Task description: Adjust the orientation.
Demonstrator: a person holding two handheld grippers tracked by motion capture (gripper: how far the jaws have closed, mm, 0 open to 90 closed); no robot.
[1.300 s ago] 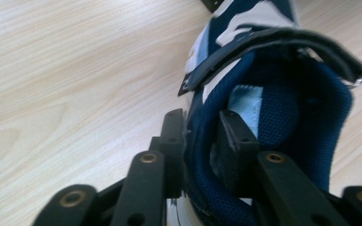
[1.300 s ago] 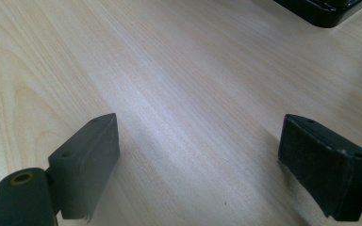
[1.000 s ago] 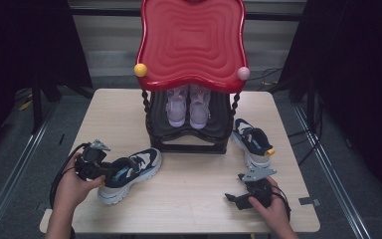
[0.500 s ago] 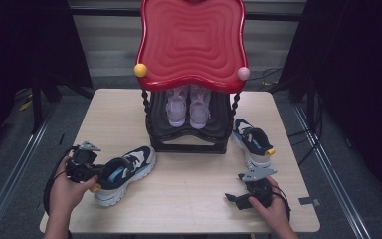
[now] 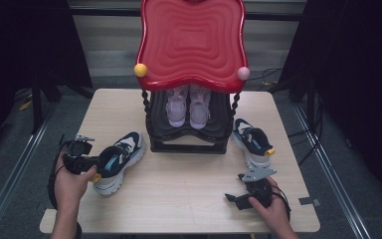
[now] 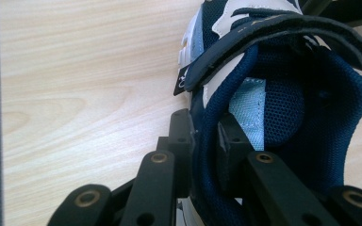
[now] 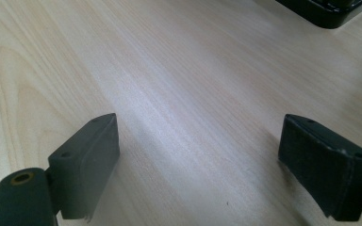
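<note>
My left gripper [image 6: 202, 141] has just closed on the heel collar of the blue shoe [image 5: 115, 160] at lower left of the high view, one jaw inside, one outside, so I judge it ready to lift toward the rack [image 5: 191, 132]; my right gripper [image 7: 202, 165] rests open on the surface [image 5: 189, 174].

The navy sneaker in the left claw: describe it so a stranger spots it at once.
Start at the red-topped black rack mid-table. The navy sneaker lies at its left front corner, the left claw clamped on its heel collar. Its twin sits right of the rack, ungripped.
</note>
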